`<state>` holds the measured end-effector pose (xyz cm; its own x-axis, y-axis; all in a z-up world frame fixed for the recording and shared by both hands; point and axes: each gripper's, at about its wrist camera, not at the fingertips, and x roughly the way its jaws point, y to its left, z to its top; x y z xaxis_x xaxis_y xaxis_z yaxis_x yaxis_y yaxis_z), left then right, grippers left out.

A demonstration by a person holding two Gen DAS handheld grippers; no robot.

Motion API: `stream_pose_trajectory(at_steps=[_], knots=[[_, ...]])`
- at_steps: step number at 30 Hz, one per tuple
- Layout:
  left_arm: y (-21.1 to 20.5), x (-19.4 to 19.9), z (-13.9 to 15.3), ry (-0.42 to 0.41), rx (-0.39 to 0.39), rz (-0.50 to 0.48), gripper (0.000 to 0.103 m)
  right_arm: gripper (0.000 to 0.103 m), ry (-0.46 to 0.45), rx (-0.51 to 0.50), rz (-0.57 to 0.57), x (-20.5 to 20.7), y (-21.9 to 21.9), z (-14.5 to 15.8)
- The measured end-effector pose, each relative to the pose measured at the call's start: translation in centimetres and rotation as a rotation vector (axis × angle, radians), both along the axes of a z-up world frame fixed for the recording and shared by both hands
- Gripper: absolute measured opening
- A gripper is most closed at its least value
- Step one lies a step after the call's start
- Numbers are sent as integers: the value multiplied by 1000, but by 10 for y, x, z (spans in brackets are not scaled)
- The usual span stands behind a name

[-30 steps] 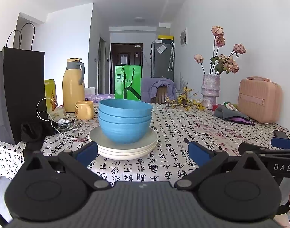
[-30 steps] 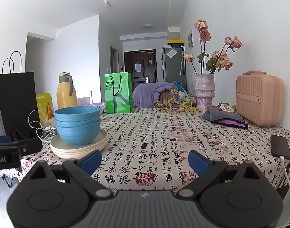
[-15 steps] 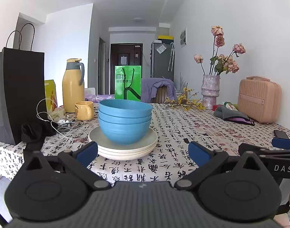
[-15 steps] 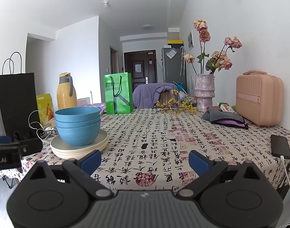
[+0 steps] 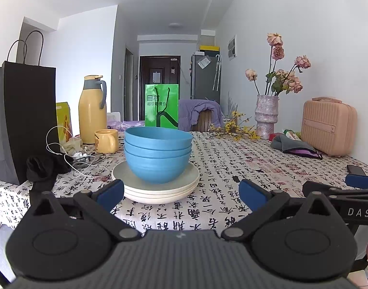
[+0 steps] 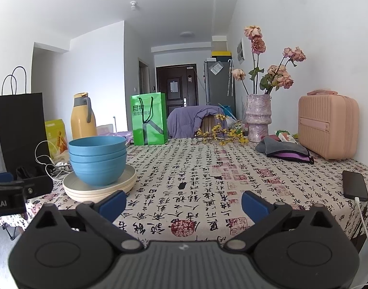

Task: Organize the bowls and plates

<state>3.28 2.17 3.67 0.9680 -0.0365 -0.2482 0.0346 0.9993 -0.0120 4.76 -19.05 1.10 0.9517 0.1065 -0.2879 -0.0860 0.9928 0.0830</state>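
Three blue bowls (image 5: 158, 156) are nested on a stack of cream plates (image 5: 157, 189), set on the near left part of the patterned tablecloth (image 6: 208, 187). Just left of the stack, white cables (image 5: 70, 154) and a black cloth (image 5: 43, 168) are spread; behind these a yellow mug (image 5: 106, 141), a yellow jug (image 5: 92, 110) and a black paper bag (image 5: 24, 118) are seen. A green bag (image 6: 149, 119) is placed at the far edge. To the right, a vase of flowers (image 6: 257, 118), a pink case (image 6: 327, 126), a grey pouch (image 6: 284, 149) and a phone (image 6: 354, 185) are found. The left gripper (image 5: 181, 191) is held before the stack, fingers spread wide with nothing gripped. The right gripper (image 6: 184, 202) is held over bare cloth, likewise wide apart and empty.
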Motion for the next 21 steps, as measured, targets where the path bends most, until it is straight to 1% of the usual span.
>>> stream_pose_trajectory(at_steps=[13,21], knots=[[1,0,1,0,5,-4,103,103,-2,-2,-12,-1,0,-1],[0,-3,3,-24,18,-19,103,103,-1,-8,-4,0,1,-1]])
